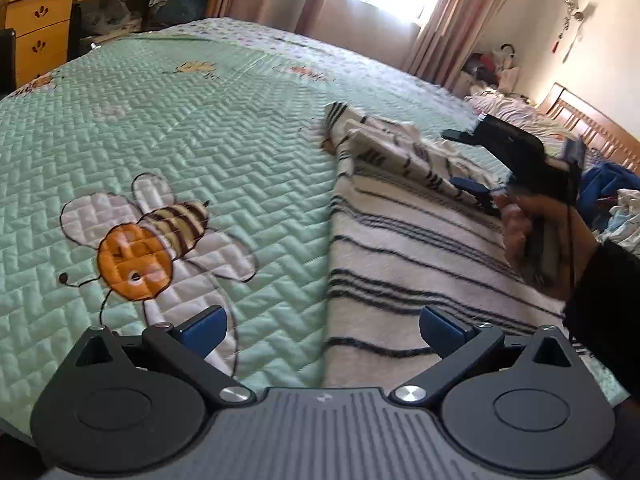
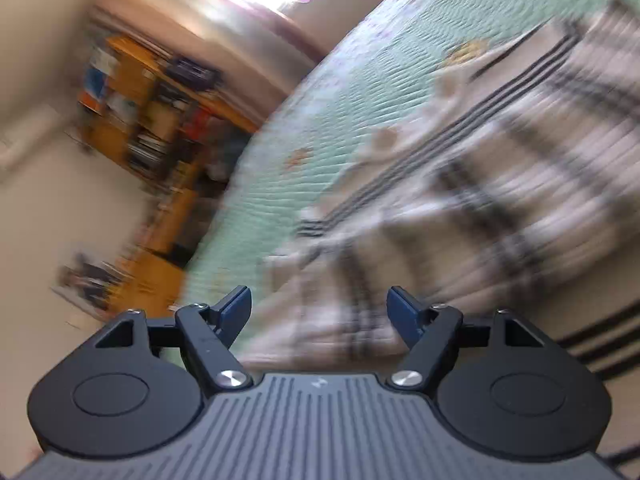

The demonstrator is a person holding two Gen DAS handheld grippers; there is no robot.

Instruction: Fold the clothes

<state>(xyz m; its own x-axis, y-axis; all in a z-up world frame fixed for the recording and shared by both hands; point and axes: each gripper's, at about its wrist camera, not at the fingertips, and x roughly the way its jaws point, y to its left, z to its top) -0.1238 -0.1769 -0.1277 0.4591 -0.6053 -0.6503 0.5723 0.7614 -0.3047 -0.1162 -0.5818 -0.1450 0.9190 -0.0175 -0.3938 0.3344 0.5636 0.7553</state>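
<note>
A white garment with black stripes (image 1: 400, 248) lies flat on the green quilted bedspread (image 1: 160, 140), its far end bunched into a crumpled fold (image 1: 384, 144). My left gripper (image 1: 324, 324) hovers open over the garment's near left edge, with nothing pinched between its blue pads. A hand holds my right gripper (image 1: 460, 160) over the bunched part, rolled on its side with its jaws apart. The right wrist view is motion-blurred: that gripper (image 2: 320, 304) is open, with the striped garment (image 2: 480, 160) beneath and ahead of it.
A wooden desk with drawers (image 1: 36, 36) stands past the bed's far left corner. Pink curtains (image 1: 436, 32) hang at a bright window. A wooden headboard (image 1: 592, 124) and a heap of loose clothes (image 1: 616, 196) are at the right. A cluttered bookshelf (image 2: 152, 112) shows, blurred.
</note>
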